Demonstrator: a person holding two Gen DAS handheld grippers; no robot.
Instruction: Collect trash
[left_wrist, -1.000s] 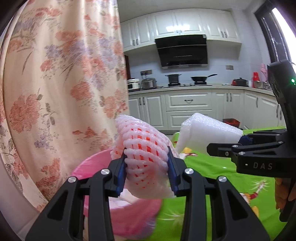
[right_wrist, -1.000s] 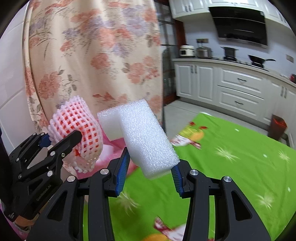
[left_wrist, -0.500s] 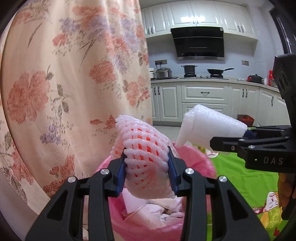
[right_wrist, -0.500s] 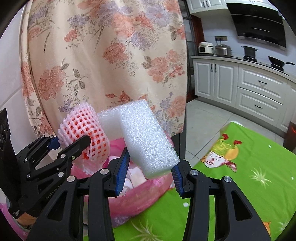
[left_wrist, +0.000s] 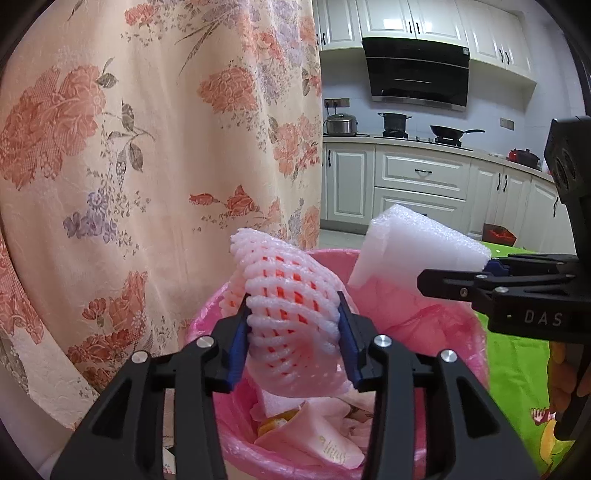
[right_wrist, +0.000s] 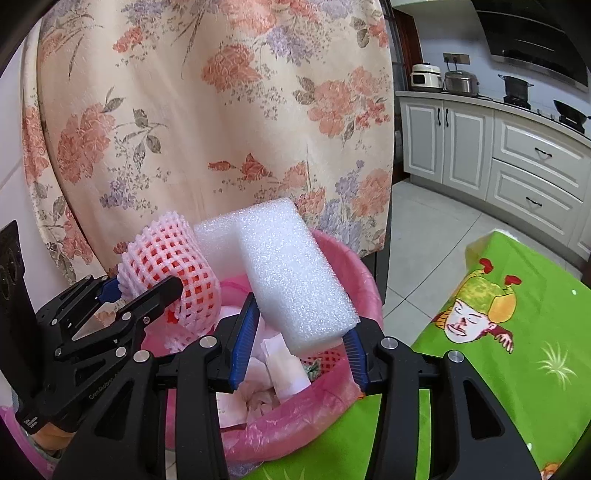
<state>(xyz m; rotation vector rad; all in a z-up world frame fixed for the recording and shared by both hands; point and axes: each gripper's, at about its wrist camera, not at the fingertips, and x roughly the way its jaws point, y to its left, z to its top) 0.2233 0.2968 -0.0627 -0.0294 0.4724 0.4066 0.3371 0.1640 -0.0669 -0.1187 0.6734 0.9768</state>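
Over the pink bin (left_wrist: 461, 332), left gripper (left_wrist: 293, 332) releasing foam net (left_wrist: 291, 295)

A home kitchen: beyond the jaws stand white cabinets (left_wrist: 417, 173), a black range hood (left_wrist: 415, 74) over a stove with pots; a floral curtain (left_wrist: 159, 147) hangs left.

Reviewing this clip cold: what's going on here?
A person holds two grippers over a pink-lined trash bin. The left gripper has a foam fruit net between its fingers, which are opening. The right gripper grips a white foam block. Neither piece has dropped yet.
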